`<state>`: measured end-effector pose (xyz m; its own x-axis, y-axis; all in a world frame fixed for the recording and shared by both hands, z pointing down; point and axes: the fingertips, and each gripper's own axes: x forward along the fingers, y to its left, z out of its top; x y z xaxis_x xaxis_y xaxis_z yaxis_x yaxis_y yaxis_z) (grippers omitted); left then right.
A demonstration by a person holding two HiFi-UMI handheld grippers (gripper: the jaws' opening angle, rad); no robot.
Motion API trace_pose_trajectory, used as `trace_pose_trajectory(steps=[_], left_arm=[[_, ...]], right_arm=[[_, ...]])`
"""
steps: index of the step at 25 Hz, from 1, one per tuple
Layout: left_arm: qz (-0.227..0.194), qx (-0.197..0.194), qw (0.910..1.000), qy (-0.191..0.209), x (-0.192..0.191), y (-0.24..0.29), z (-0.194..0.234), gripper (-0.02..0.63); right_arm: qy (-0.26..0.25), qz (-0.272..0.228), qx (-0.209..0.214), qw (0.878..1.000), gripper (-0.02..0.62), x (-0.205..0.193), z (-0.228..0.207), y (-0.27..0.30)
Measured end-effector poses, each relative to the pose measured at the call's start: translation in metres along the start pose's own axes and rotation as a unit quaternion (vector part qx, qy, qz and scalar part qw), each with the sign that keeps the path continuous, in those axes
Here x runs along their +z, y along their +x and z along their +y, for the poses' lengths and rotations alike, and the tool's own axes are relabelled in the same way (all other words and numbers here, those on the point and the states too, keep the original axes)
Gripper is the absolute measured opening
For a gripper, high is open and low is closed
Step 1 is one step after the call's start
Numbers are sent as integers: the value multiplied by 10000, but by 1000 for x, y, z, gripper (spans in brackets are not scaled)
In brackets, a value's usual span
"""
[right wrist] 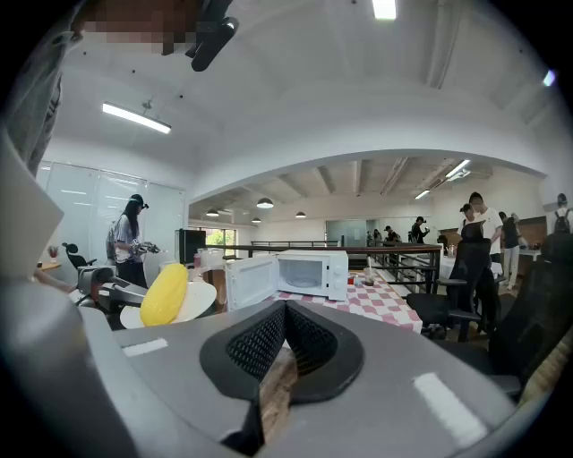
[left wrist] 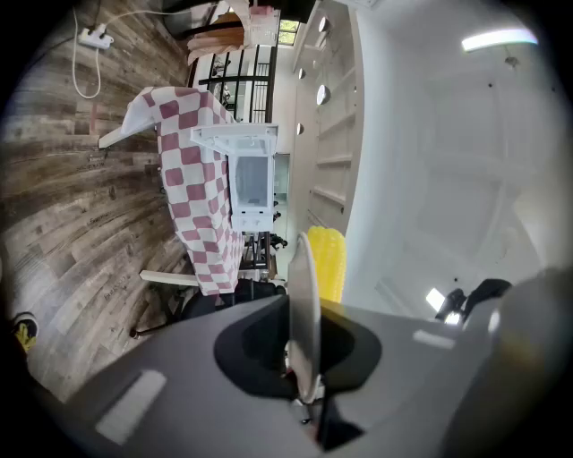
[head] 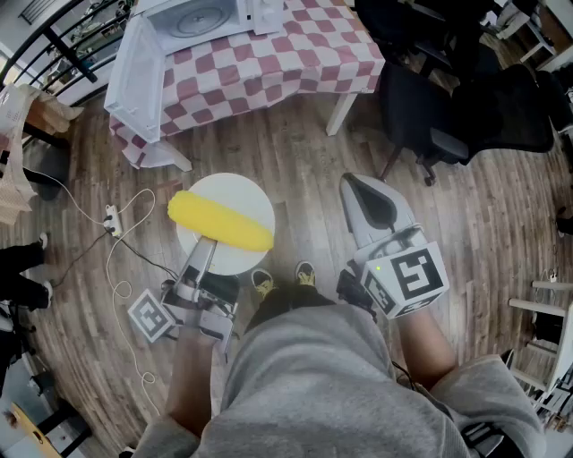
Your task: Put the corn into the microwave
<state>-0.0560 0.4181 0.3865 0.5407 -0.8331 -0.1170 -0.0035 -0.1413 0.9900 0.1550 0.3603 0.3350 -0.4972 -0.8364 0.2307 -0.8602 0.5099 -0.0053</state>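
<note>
Grey clothing (head: 331,385) is being seen lowest in frame, both grippers being held out beyond it.
A white plate (head: 237,192) is being clamped at its rim by the left gripper (head: 206,246), the corn cob (head: 219,221) being carried on it at centre left; the right gripper (head: 356,186) is being held closed on nothing; the open microwave (head: 201,16) is being shown at upper left.

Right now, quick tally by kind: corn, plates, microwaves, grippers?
corn: 1
plate: 1
microwave: 1
grippers: 2, left gripper shut on the plate, right gripper shut
Total: 5
</note>
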Motion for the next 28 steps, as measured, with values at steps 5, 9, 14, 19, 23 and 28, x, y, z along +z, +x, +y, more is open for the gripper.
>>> trace_pose_trajectory(steps=[5, 9, 14, 19, 23, 28], left_arm=[[31, -62, 10000, 25, 6, 0, -2, 17], [64, -33, 9999, 76, 13, -4, -2, 17], [35, -26, 10000, 87, 27, -16, -3, 17], [11, -32, 10000, -12, 41, -29, 1, 17], [18, -72, 10000, -55, 53, -35, 4, 17], [-76, -50, 9999, -82, 69, -41, 9, 17]], right_arm=[[-42, -2, 27, 10000, 0, 2, 8, 5], [62, -33, 9, 10000, 0, 3, 18, 8], [239, -71, -43, 9997, -2, 7, 33, 16], [187, -110, 22, 9998, -2, 11, 58, 25], [185, -120, 22, 9998, -2, 9, 73, 34], [173, -174, -21, 9997, -2, 13, 82, 44]])
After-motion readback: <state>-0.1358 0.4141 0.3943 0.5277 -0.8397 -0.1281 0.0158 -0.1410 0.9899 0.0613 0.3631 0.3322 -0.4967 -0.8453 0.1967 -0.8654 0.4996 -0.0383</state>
